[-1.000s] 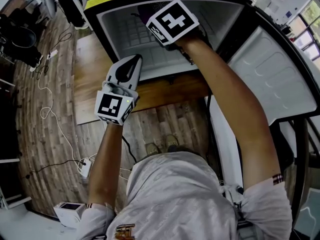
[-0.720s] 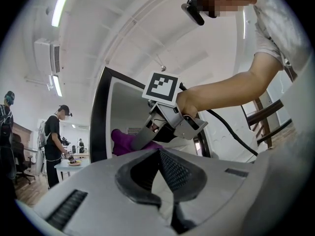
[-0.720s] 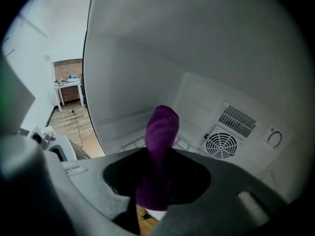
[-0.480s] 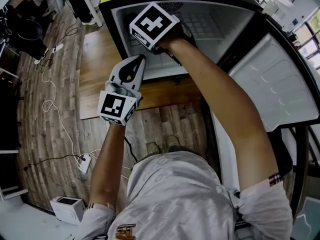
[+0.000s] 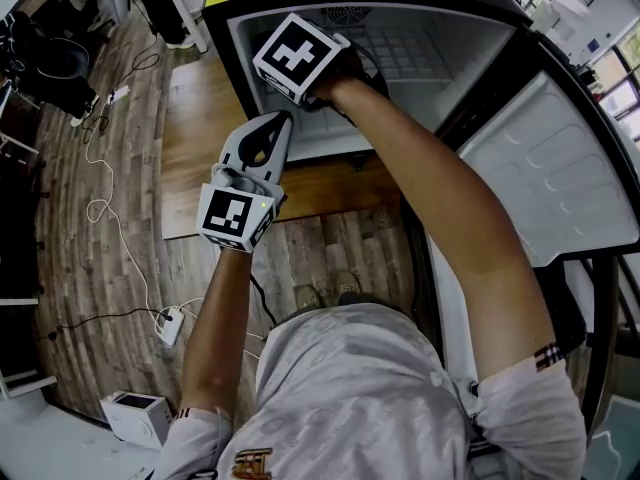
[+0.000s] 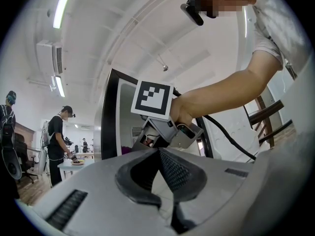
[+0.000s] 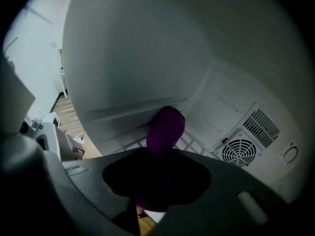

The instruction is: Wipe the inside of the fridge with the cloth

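**Wipe under way, end not in sight**

The left gripper (image 5: 277, 121) hangs outside the fridge's mouth, at 7 o'clock of the right one, its jaws together on nothing. The right gripper (image 7: 156, 167) reaches into the small black fridge with a white lining (image 5: 455, 38). Its jaws are clamped on the purple cloth (image 7: 166, 127), whose tip seems to press the inner wall above the white wire shelf (image 7: 189, 142). Wiping looks mid-course, but no dirt shows, so I cannot tell how much remains. The open fridge door (image 5: 550, 158) lies at 3 o'clock. The fridge stands on a pale wooden board (image 5: 330, 183) over a plank floor (image 5: 120, 258) strewn with white cables (image 5: 95, 208). People (image 6: 56, 141) stand far back in the room.
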The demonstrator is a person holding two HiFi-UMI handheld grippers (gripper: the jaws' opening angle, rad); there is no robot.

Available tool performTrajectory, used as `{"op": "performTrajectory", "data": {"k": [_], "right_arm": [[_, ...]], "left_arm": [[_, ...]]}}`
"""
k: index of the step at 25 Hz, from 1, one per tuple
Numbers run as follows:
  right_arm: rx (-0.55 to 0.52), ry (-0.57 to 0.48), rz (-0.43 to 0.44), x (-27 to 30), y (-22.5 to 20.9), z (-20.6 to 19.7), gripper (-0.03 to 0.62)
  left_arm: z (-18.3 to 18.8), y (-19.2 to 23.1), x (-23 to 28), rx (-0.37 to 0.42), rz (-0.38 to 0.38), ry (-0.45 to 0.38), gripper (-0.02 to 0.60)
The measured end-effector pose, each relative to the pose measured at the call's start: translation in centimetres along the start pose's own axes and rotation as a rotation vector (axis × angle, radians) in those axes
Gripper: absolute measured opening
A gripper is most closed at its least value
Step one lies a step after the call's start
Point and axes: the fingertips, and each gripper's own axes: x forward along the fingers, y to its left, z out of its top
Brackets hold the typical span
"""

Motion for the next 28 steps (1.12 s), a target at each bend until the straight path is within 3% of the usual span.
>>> {"op": "performTrajectory", "data": {"k": [7, 12, 28], "right_arm": [[-0.042, 0.038, -0.026, -0.1, -0.7, -1.1, 0.115], [-0.094, -0.008, -0.043, -0.1, -1.9, -0.7, 0.115], [0.022, 0.100, -0.211, -3.5, -10.7, -9.2, 0.115]], "left_arm": [[-0.1, -0.2, 0.7, -0.001, -0.006, -0.001, 0.000], [-0.3, -0.8, 1.4, -0.005, -0.025, -0.003, 0.000], [-0.4, -2.9, 3.7, -0.007, -0.096, -0.003, 0.000]]}}
